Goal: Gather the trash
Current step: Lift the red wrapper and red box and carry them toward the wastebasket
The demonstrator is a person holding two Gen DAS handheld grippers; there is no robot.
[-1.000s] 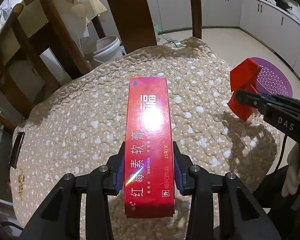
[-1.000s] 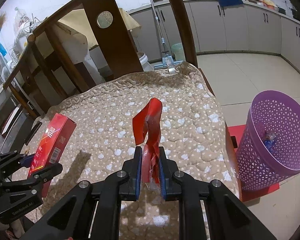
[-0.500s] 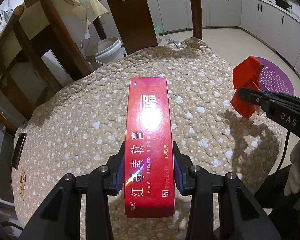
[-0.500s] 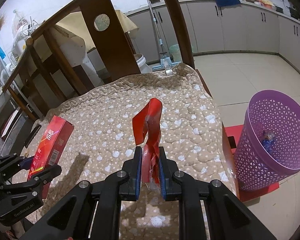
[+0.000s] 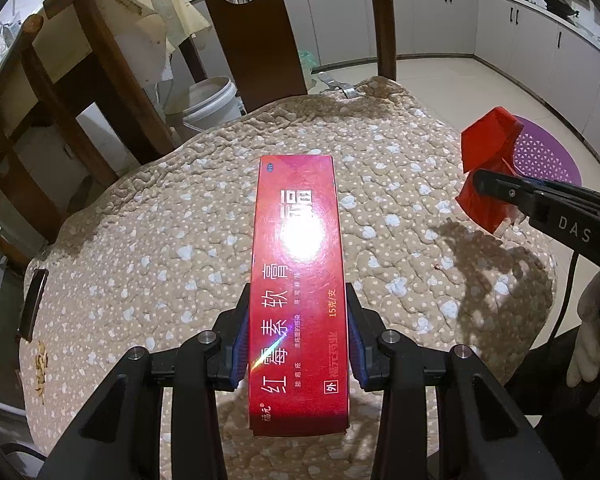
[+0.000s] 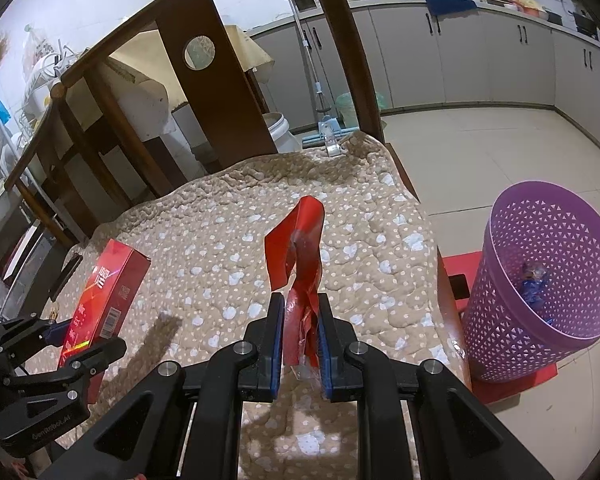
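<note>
My left gripper (image 5: pixel 298 326) is shut on a long red carton (image 5: pixel 298 280) with Chinese print, held above the quilted beige seat cushion (image 5: pixel 160 240). The same red carton (image 6: pixel 104 292) shows at the left of the right wrist view, between the left gripper's fingers (image 6: pixel 80 354). My right gripper (image 6: pixel 299 322) is shut on a crumpled red wrapper (image 6: pixel 300 248) that sticks up past its pads. From the left wrist view the red wrapper (image 5: pixel 488 160) hangs over the cushion's right edge. A purple mesh bin (image 6: pixel 548 280) stands on the floor to the right, with a blue wrapper inside.
Dark wooden chair backs (image 6: pixel 216 92) rise behind the cushion. A white bucket (image 5: pixel 212 100) and a mop head (image 6: pixel 328 136) sit on the floor beyond. Grey kitchen cabinets (image 6: pixel 480 60) line the far wall. A gloved hand (image 5: pixel 592 336) holds the right gripper.
</note>
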